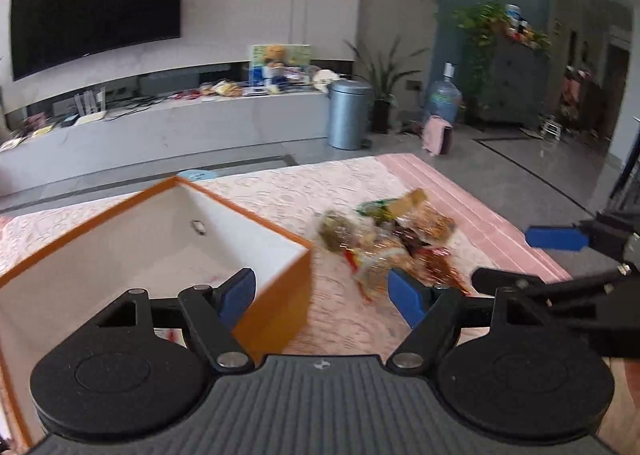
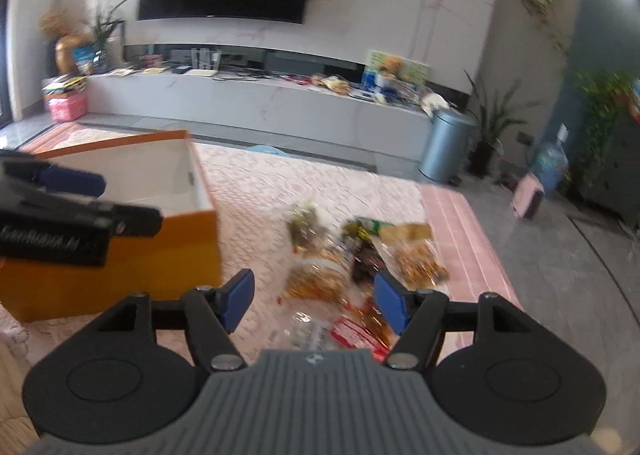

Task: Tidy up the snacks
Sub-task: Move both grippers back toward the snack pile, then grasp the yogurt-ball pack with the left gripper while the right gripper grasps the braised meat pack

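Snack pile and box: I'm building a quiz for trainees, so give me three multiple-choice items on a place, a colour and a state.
1. The snack pile lies: A in the box, B on the pink mat beside it, C on the TV shelf.
2. The box outside is: A orange, B green, C black.
3. The right gripper is: A shut on a packet, B open with nothing held, C out of view.

B: packets rest on the mat.
A: its side wall is orange.
B: its blue fingers stand apart.

glossy crinkly snack wrappers (image 2: 340, 267), matt cardboard box (image 2: 120, 183)
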`<state>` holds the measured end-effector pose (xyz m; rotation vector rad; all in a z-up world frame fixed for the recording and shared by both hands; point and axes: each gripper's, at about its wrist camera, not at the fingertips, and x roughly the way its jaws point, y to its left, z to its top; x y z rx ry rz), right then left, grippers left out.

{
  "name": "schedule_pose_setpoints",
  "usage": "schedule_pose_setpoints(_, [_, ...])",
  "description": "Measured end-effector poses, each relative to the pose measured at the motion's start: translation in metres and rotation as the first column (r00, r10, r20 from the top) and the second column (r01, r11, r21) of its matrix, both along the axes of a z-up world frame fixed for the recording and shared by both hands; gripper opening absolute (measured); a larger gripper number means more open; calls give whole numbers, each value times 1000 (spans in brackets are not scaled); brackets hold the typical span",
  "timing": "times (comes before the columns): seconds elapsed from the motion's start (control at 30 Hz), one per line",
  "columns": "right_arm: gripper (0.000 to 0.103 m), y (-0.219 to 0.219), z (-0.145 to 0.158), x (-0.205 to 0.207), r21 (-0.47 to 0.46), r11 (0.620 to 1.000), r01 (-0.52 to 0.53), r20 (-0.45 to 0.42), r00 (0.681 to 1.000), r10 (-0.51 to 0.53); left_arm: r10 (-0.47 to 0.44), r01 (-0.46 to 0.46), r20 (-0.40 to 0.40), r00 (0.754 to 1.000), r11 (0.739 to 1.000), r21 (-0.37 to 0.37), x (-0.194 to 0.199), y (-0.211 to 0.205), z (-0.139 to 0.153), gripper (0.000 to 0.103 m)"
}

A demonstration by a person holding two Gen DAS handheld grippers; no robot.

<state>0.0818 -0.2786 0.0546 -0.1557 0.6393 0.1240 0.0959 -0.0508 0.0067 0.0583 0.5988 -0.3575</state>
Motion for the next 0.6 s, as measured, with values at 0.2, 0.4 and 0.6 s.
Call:
schedule_pose_setpoints(0.2, [76, -32, -23, 0, 13, 999, 45, 20, 999, -45, -84, 85, -25, 996, 995, 55, -7, -35, -21, 88])
schedule_pose_setpoints(0.4, [76, -58, -45, 21, 59, 995, 84, -74, 994, -79, -108, 113, -66, 992, 991, 75, -1, -53, -41, 81])
schedule_pose_setpoints(0.6, [73, -74, -67, 51, 125, 986, 111, -188, 978, -86, -86, 91, -169, 982, 996, 26, 15, -52, -59, 81])
